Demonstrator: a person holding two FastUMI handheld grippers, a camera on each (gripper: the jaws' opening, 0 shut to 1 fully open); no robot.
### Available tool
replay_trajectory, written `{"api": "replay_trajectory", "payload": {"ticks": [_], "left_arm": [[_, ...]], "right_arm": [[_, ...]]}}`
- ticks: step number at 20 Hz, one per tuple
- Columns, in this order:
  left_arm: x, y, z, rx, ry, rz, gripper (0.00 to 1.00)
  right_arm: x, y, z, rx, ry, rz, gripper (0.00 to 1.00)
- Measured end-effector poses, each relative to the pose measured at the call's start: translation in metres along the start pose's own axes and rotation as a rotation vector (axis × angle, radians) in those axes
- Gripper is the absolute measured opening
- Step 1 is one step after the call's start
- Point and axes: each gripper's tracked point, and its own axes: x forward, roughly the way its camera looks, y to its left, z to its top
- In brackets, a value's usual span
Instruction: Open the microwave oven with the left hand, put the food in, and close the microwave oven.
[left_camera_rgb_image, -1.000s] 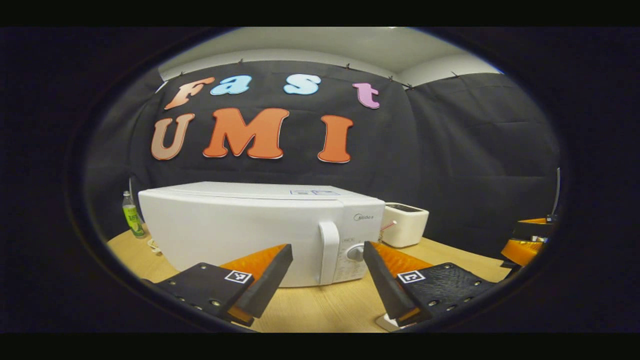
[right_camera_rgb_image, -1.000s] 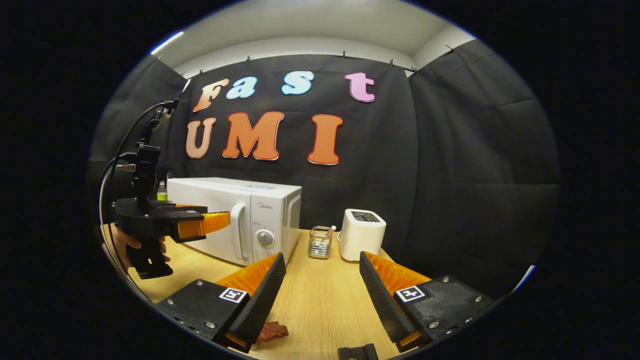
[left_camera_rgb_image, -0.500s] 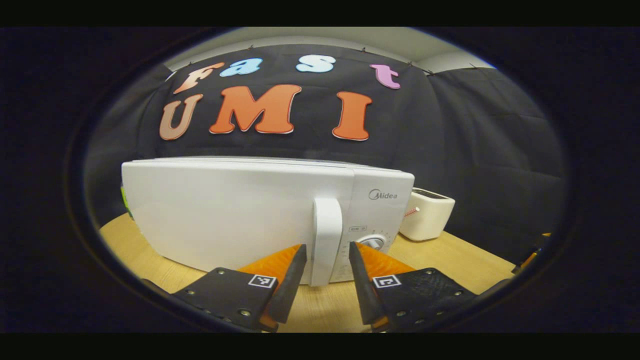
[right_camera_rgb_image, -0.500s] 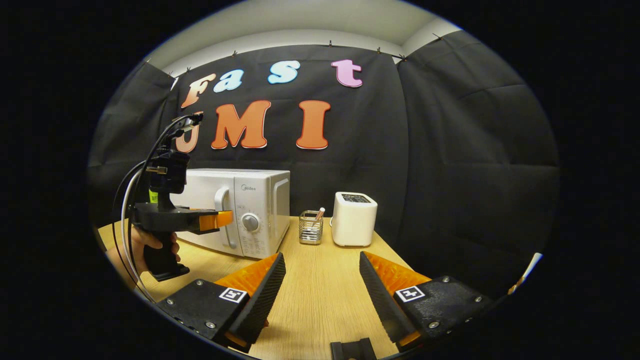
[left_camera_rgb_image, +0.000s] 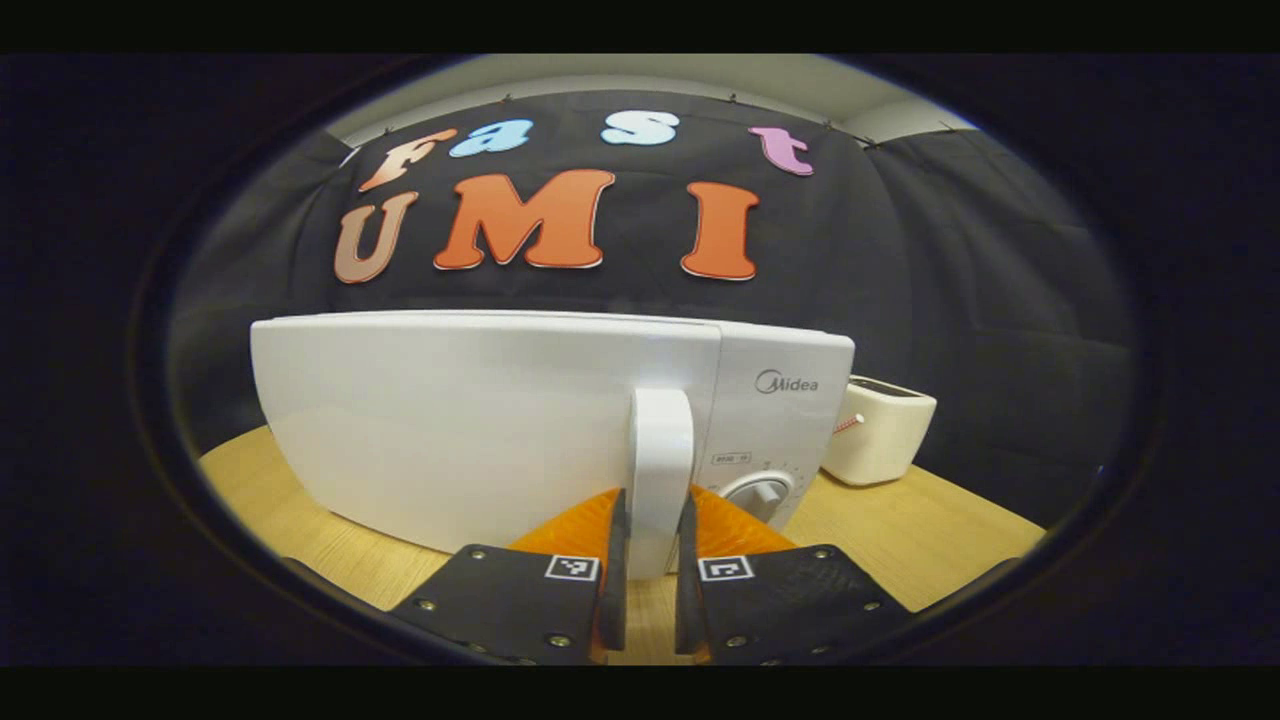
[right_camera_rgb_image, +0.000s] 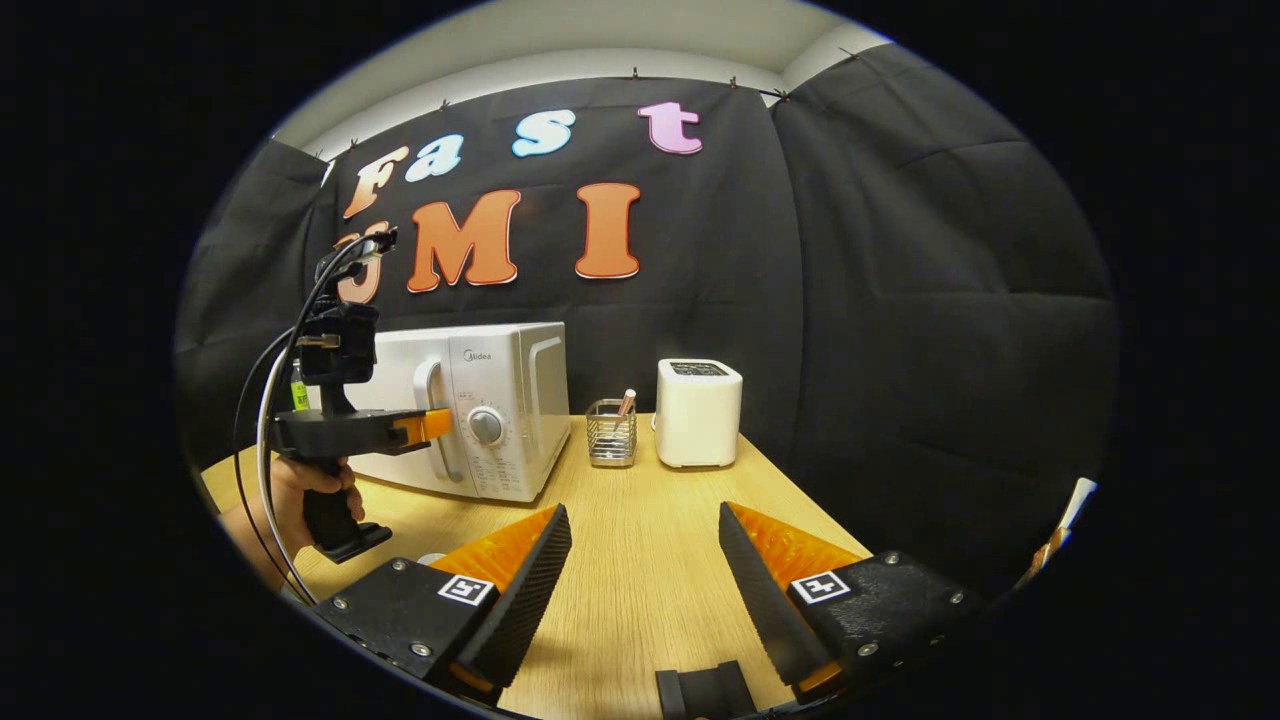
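Note:
The white microwave (left_camera_rgb_image: 480, 420) stands close in front of me in the left gripper view, its door flush with the body. My left gripper (left_camera_rgb_image: 652, 500) is shut on the vertical door handle (left_camera_rgb_image: 660, 440), one finger pressing each side near its lower end. The right gripper view shows the same grip from the side: the left gripper (right_camera_rgb_image: 425, 428) at the handle (right_camera_rgb_image: 432, 395) of the microwave (right_camera_rgb_image: 500, 400), held by a hand (right_camera_rgb_image: 290, 490). My right gripper (right_camera_rgb_image: 642, 512) hangs open over the wooden table (right_camera_rgb_image: 650, 560) with nothing between its fingers.
A white toaster (right_camera_rgb_image: 698, 412) and a wire holder (right_camera_rgb_image: 610, 445) stand right of the microwave at the back. A green bottle (right_camera_rgb_image: 298, 390) peeks out behind the left gripper. A black part (right_camera_rgb_image: 705, 690) sits at the bottom edge.
The left gripper moved in to the microwave and shut its fingers on the door handle. The right gripper lifted and turned slightly right; the brown food at its lower edge dropped out of sight.

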Motion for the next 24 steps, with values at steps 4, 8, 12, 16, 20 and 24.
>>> {"api": "replay_trajectory", "payload": {"ticks": [4, 8, 12, 16, 20, 24], "left_arm": [[-0.002, -0.001, 0.001, 0.006, 0.005, -0.018, 0.11], [-0.004, -0.001, 0.0, -0.005, 0.007, -0.019, 0.1], [-0.016, 0.002, 0.002, -0.017, -0.014, 0.009, 0.09], [-0.041, 0.004, -0.003, -0.015, -0.029, -0.035, 0.09], [-0.073, 0.013, -0.007, 0.023, -0.053, -0.073, 0.09], [-0.107, 0.025, -0.012, 0.028, -0.067, -0.112, 0.1]], "right_arm": [[-0.003, -0.001, -0.01, 0.002, 0.022, -0.011, 0.92], [-0.007, 0.008, -0.026, 0.018, 0.064, 0.008, 0.93], [-0.011, 0.01, -0.033, 0.019, 0.079, 0.014, 0.93], [-0.011, 0.013, -0.04, 0.026, 0.099, 0.022, 0.93], [-0.015, 0.024, -0.042, 0.046, 0.104, 0.044, 0.93], [-0.017, 0.036, -0.045, 0.043, 0.119, 0.059, 0.93]]}}
